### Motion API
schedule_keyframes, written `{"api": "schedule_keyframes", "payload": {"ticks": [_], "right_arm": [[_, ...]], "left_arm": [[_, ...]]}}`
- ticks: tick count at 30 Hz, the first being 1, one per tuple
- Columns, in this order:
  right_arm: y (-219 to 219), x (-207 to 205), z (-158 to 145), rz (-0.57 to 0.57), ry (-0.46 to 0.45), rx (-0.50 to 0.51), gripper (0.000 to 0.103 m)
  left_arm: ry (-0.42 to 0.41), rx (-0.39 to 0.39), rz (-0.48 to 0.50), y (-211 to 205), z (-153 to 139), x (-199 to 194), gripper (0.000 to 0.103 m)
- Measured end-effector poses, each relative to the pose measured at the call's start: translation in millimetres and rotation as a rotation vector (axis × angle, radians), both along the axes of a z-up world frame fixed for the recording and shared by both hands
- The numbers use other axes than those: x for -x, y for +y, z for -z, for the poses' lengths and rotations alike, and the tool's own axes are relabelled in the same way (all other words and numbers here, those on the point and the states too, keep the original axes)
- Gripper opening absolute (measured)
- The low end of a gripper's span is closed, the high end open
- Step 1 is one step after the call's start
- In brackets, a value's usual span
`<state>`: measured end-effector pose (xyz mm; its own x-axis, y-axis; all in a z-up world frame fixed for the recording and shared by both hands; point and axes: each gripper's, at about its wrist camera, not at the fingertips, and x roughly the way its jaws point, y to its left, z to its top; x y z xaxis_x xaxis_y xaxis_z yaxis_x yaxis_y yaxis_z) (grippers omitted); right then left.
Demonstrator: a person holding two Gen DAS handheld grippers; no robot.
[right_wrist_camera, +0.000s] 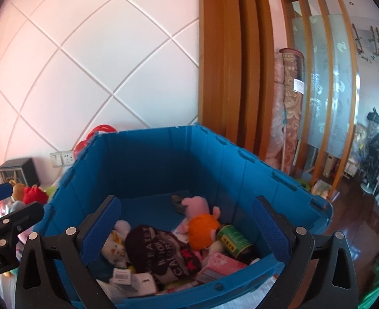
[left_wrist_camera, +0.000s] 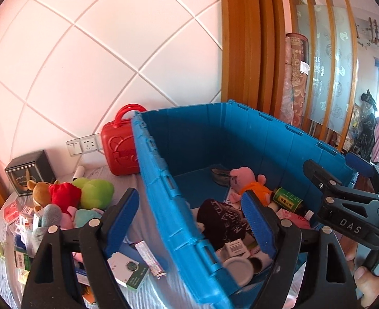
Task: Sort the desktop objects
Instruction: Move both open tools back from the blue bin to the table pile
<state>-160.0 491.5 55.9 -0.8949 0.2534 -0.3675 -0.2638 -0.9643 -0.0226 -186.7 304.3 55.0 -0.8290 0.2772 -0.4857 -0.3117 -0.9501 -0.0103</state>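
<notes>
Both tools are wide and hold nothing. The left tool (left_wrist_camera: 189, 221) straddles the wall of the blue box (left_wrist_camera: 163, 200); the right tool (right_wrist_camera: 186, 231) hovers above it. I judge the next move is fetching the soft toys (left_wrist_camera: 68, 195) on the desk (left_wrist_camera: 143, 293) at nine o'clock.

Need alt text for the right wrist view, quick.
The right gripper, open and empty, hangs over a blue crate holding a pink pig plush, a dark printed cloth, a green can and small boxes.
</notes>
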Motion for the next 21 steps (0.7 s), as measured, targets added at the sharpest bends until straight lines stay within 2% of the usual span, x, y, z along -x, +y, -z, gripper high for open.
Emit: {"api": "schedule_keyframes", "payload": {"ticks": [12, 21], "right_arm": [[-102.3, 2.3, -13.0, -0.166, 0.023, -0.044, 0.103], [-187.2, 21.7, -6.0, -0.304, 0.000, -0.060, 0.103]], "left_arm": [[-0.031, -0.028, -0.128, -101.4, 6.1, -13.3, 0.082], [-0.102, -0.044, -0.284, -200.1, 29.2, -9.0, 0.082]]}}
